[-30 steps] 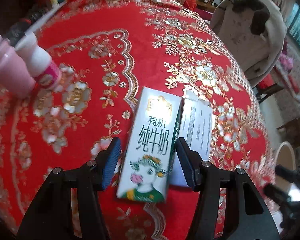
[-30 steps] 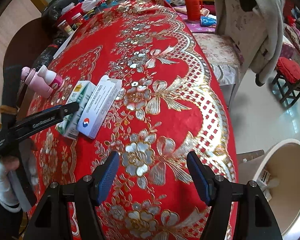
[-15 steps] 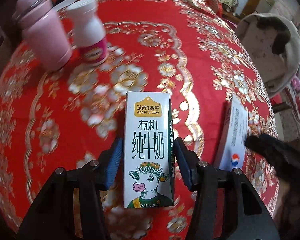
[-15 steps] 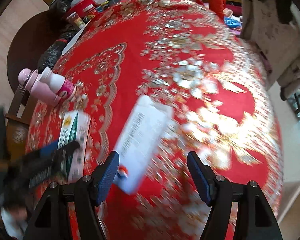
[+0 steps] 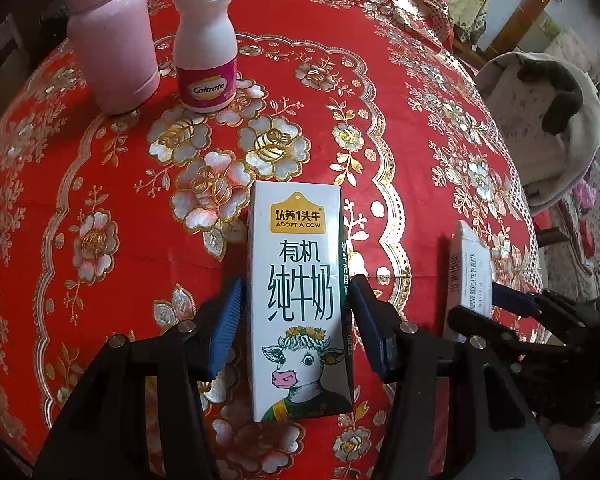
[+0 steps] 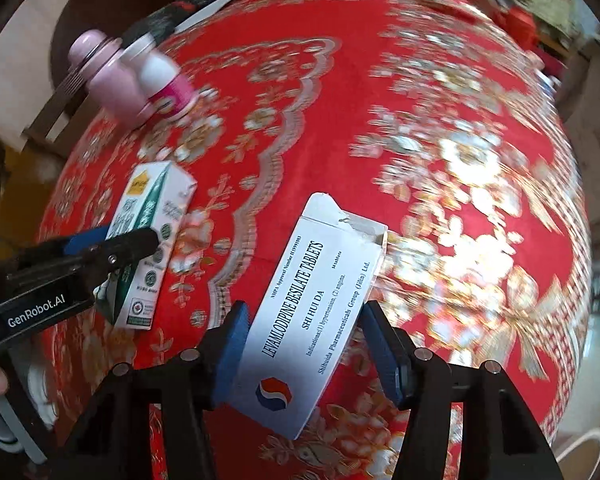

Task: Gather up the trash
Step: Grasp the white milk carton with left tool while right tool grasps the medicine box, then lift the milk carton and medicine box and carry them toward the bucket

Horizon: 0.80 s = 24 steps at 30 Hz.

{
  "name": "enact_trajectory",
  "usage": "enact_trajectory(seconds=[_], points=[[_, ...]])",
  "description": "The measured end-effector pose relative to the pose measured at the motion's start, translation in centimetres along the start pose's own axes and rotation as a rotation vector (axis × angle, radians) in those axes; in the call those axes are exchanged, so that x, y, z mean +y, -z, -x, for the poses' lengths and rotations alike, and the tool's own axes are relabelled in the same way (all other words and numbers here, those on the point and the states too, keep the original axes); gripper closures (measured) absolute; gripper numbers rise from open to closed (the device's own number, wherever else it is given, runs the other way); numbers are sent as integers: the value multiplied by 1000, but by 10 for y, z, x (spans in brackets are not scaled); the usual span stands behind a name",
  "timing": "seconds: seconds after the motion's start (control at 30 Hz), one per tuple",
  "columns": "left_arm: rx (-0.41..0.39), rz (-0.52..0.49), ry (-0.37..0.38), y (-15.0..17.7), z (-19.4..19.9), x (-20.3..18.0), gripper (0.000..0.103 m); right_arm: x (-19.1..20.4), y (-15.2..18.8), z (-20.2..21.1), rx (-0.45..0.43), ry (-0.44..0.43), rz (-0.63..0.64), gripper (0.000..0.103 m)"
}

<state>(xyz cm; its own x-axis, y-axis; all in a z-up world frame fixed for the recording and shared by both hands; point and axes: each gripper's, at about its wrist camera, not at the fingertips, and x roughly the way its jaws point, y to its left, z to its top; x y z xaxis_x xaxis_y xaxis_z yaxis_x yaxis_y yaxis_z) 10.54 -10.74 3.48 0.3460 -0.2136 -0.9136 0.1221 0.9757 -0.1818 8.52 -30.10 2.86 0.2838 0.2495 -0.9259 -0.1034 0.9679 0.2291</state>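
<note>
**Both grippers straddling boxes on the red table**

Closest to the left wrist camera, the left gripper (image 5: pixel 296 320) is reaching around a milk carton (image 5: pixel 298 300) that is lying flat on the red tablecloth (image 5: pixel 100 184). Its blue pads (image 5: pixel 226 322) are sitting just beside the carton's long sides; the left pad looks to be meeting the edge, while a thin gap seems to be showing at the right one, so a firm grip cannot be confirmed. The fingers are standing only a little wider than the carton.

Similarly, in the right wrist view, the right gripper (image 6: pixel 308 352) is framing a white tablet box (image 6: pixel 312 312), which is lying at a slant, its torn flap pointing away. One pad is touching the box's left edge and the other is sitting at its right corner; whether they are squeezing cannot be told.

Each camera is catching the other tool from the side: the left view is showing the tablet box edge-on at its right, and the right view is showing the carton's green side panel, hidden from the left camera.

Farther off, a pink flask (image 5: pixel 112 44) and a white pill bottle (image 5: pixel 206 48) are standing upright, side by side. Only the left view is showing them sharply; the right view is blurring them. Beyond the table's far edge, a coat-draped chair (image 5: pixel 540 120) is showing in the left view.
</note>
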Motion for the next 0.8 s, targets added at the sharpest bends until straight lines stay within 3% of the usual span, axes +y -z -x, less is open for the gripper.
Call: enact_trajectory(seconds=[0.03,0.13,0.17,0.23,0.8], points=[[6,-5,-8,0,-2,-1,50,-2,1,-1,2,3,-19,37],[0,-11,-21,-1,-4,-4,50,3,2,-1,-13,20,-14,35],[-3,-12,-23,-1,-4,-5,50,7,3,-3,-19,35,-4,36],[-2,-5,-10,1,-3,-4,50,11,7,-2,-42,48,5,46],[-80,-42,-24,38,40,-36,51,3,54,53,-102,-11,3,47]])
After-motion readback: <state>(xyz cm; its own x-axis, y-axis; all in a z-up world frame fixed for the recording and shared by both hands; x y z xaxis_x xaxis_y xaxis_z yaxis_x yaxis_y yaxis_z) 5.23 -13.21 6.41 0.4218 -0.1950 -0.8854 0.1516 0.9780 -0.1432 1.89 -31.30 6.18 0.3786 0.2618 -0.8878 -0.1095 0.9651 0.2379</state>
